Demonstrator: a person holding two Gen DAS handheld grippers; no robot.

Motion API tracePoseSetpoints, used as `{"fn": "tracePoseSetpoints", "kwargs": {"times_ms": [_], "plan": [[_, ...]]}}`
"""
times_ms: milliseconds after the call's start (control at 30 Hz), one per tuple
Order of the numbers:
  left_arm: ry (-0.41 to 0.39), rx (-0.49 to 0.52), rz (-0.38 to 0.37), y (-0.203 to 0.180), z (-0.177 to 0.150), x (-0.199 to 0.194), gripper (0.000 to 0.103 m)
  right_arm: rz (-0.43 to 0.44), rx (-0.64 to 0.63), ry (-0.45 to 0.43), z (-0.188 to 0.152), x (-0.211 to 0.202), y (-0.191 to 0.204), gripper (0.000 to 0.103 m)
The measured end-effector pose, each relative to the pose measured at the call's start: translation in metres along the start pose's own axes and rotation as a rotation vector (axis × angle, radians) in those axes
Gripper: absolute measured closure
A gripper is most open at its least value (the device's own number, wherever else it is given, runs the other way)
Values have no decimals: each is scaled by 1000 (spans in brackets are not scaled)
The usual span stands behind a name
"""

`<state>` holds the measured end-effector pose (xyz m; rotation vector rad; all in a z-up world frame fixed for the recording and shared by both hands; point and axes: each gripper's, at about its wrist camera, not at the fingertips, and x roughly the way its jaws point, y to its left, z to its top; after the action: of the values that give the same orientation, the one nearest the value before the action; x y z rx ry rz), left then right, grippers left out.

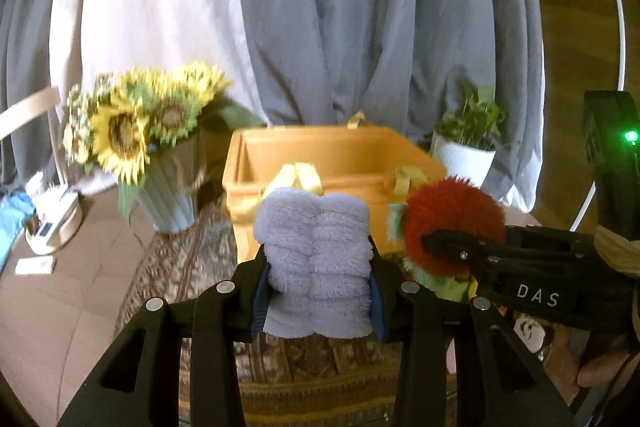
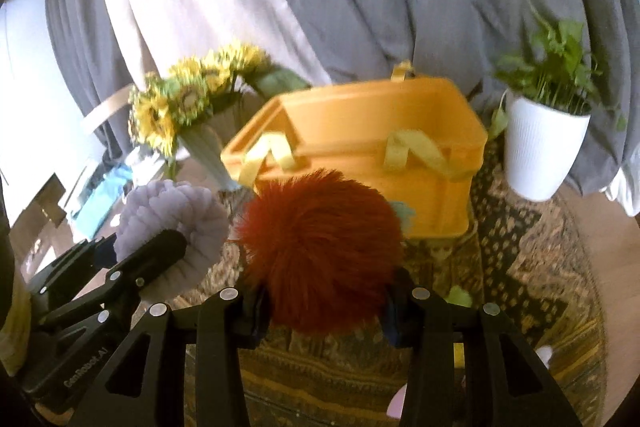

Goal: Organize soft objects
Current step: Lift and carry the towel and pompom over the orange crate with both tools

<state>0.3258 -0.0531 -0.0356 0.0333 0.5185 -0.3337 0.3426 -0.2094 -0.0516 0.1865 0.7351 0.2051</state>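
My left gripper (image 1: 318, 283) is shut on a fluffy lavender soft toy (image 1: 316, 259) and holds it up in front of the orange storage box (image 1: 340, 151). My right gripper (image 2: 326, 293) is shut on a red furry ball toy (image 2: 320, 247) with green parts, also held up before the box (image 2: 360, 119). In the left wrist view the red toy (image 1: 452, 223) and the right gripper (image 1: 440, 243) are at the right. In the right wrist view the lavender toy (image 2: 176, 223) and the left gripper (image 2: 160, 247) are at the left. The box is open, with yellow strap handles.
A vase of sunflowers (image 1: 140, 131) stands left of the box and a white potted plant (image 2: 544, 143) stands to its right. Grey and white curtains (image 1: 360, 7) hang behind. A patterned rug (image 2: 520, 267) lies under the box, with small items (image 2: 460, 297) on it.
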Motion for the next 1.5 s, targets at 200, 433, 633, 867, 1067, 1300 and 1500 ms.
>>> {"fn": "tracePoseSetpoints", "kwargs": {"times_ms": [200, 433, 633, 867, 1067, 1300, 1500], "plan": [[-76, 28, -3, -2, 24, -7, 63, 0, 4, -66, 20, -12, 1, 59], [-145, 42, -6, -1, 50, -9, 63, -5, 6, -136, 42, -21, 3, 59], [-184, 54, -7, 1, 70, -4, 63, -10, 11, -188, 63, -24, 4, 59], [-208, 73, -4, 2, 88, 11, 63, -21, 19, -219, 86, -18, 0, 59], [-213, 88, 7, 3, 102, 30, 63, -40, 18, -235, 101, -8, -7, 59], [-198, 94, 18, 9, 117, 66, 63, -64, 18, -222, 125, 20, -19, 59], [-136, 89, 22, 14, 123, 110, 63, -75, 42, -169, 138, 56, -35, 59]]}}
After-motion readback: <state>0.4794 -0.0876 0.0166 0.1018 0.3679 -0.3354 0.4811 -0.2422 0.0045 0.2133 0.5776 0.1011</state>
